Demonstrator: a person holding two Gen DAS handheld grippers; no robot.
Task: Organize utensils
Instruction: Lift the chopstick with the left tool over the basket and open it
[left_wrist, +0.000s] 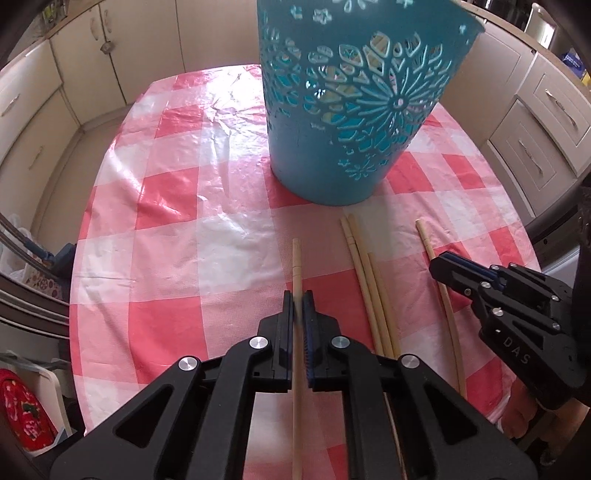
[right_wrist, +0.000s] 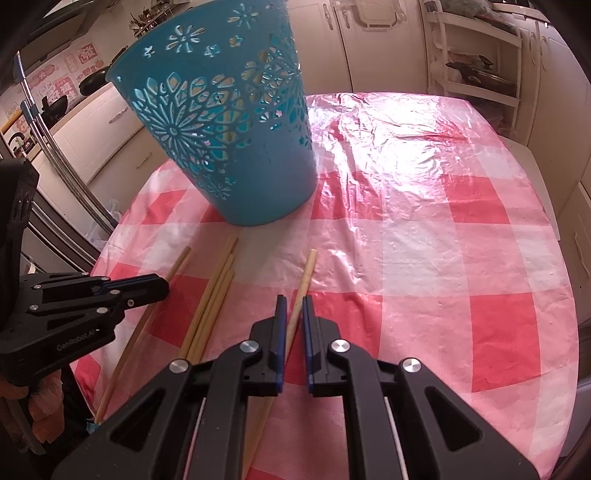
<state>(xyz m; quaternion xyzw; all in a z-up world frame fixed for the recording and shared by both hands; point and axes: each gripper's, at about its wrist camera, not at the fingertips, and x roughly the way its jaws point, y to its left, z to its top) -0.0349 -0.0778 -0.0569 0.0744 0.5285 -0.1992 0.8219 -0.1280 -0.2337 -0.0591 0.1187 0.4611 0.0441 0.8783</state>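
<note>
Both sets of jaws are nearly together, each pinching one chopstick. From its own camera, the left gripper (left_wrist: 298, 301) has its blue-padded fingers (left_wrist: 308, 325) pressed on a pale chopstick (left_wrist: 296, 258) that runs straight between them, its blunt end sticking out past the tips over the checked tablecloth (left_wrist: 177, 229). The right gripper (right_wrist: 292, 304) likewise clamps a second chopstick (right_wrist: 307, 271), which passes aslant between its pads and points up toward the basket.

A blue plastic basket (left_wrist: 343, 110) with flower-shaped cut-outs stands upright on the red-and-white cloth, just beyond the chopsticks. Three more chopsticks (left_wrist: 364, 273) lie bunched side by side on the cloth between the two grippers, their far ends close to the foot of the basket. In the left camera the right gripper shows at the right edge, its tips on the chopstick that it holds; in the right camera the left gripper shows at the left edge. Cream kitchen cabinets (left_wrist: 33, 110) surround the table.
</note>
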